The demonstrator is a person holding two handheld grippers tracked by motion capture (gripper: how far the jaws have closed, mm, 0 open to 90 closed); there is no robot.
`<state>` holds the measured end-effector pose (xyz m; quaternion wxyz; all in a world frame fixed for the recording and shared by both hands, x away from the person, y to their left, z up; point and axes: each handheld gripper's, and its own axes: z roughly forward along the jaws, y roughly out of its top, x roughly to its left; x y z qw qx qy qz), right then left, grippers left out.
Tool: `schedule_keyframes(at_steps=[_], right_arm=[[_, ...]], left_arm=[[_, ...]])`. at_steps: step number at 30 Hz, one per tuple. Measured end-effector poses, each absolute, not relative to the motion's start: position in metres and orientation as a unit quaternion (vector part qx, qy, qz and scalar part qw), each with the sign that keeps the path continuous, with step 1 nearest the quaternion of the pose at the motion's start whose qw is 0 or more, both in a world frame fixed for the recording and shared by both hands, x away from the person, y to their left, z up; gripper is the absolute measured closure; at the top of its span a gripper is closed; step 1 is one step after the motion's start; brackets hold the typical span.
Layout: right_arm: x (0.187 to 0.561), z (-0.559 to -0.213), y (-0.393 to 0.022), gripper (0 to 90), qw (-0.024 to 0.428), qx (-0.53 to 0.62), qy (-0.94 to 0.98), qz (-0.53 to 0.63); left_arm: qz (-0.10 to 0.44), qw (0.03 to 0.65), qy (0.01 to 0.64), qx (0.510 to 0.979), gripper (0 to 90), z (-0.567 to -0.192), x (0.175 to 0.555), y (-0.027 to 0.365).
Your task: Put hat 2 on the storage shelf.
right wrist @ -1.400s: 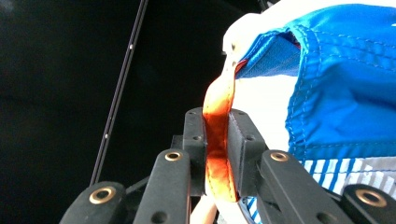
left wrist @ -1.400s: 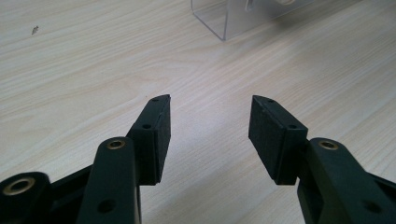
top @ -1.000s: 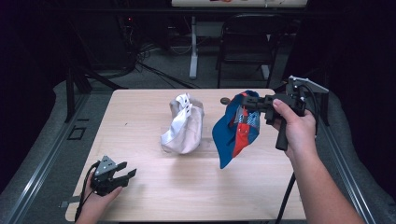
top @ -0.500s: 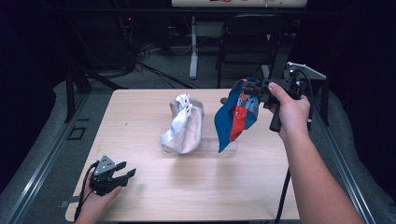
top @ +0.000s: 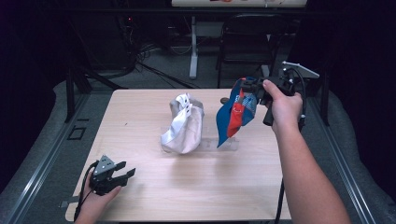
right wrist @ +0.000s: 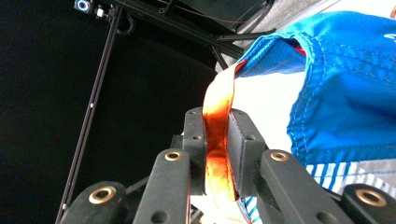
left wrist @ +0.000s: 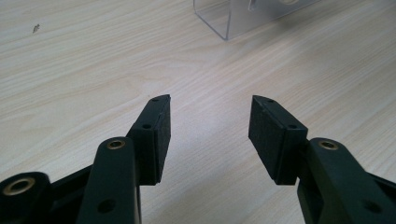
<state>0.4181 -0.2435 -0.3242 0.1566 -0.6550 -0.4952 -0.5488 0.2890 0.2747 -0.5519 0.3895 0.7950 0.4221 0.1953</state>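
Blue-and-red garment (top: 236, 116) hangs at upper right of the high view, lifted clear of the wooden table (top: 149, 186) with its lower tip near a clear acrylic stand (top: 224, 142). I judge the pickup done and the placing left to do. A white garment (top: 183, 125) already sits draped at centre. My right gripper (top: 252, 86) is clenched on the orange trim (right wrist: 215, 140). My left gripper (top: 123, 173) rests at lower left, jaws apart, holding nothing.

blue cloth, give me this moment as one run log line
right gripper: shut on blue cloth, held up over table | left gripper: open, at near left edge | white cloth: on clear stand
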Motion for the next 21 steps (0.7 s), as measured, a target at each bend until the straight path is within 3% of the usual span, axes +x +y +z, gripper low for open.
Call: schedule_keyframes(at_steps=[21], right_arm=[[0.418,-0.372,-0.225,78.4,0.177,-0.659,-0.524,-0.51]], left_arm=[[0.194,0.382,0.421,0.799,49.3,-0.551,0.289,0.274]])
